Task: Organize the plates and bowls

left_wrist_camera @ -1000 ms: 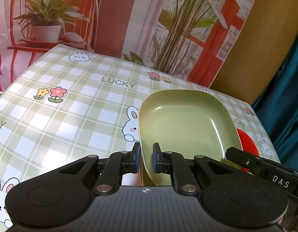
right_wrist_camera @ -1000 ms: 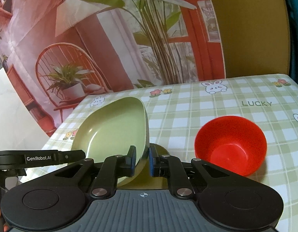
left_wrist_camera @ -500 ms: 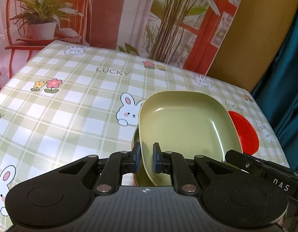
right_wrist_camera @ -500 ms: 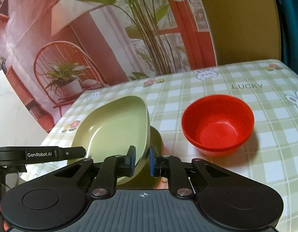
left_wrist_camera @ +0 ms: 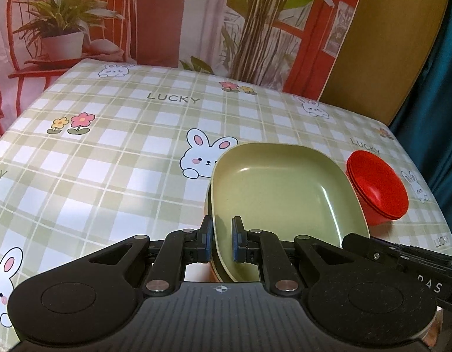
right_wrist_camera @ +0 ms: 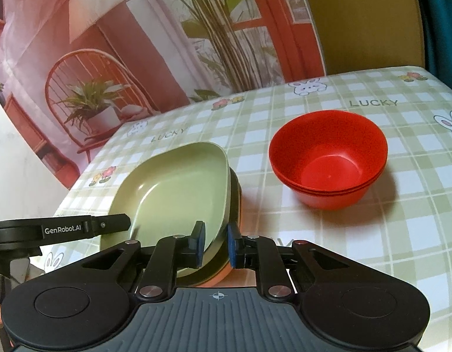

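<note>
A light green square plate (left_wrist_camera: pixel 278 196) (right_wrist_camera: pixel 173 182) tops a stack of plates, with a darker green one and an orange one (right_wrist_camera: pixel 223 275) showing beneath it. My left gripper (left_wrist_camera: pixel 221 239) is shut on the stack's near left rim. My right gripper (right_wrist_camera: pixel 215 245) is shut on its near right rim. The plates look low over the checked tablecloth; contact with it cannot be told. A stack of red bowls (left_wrist_camera: pixel 378 193) (right_wrist_camera: pixel 328 158) stands on the table to the right of the plates, apart from them.
The table (left_wrist_camera: pixel 114 152) carries a green checked cloth with rabbits, flowers and "LUCKY" print. A printed backdrop (left_wrist_camera: pixel 167 14) with a chair and plants hangs behind its far edge. A teal curtain (left_wrist_camera: pixel 440 88) hangs at the right.
Both grippers have lowered the plates toward the table, beside the red bowls. The orange and dark green plates now show under the light green one.
</note>
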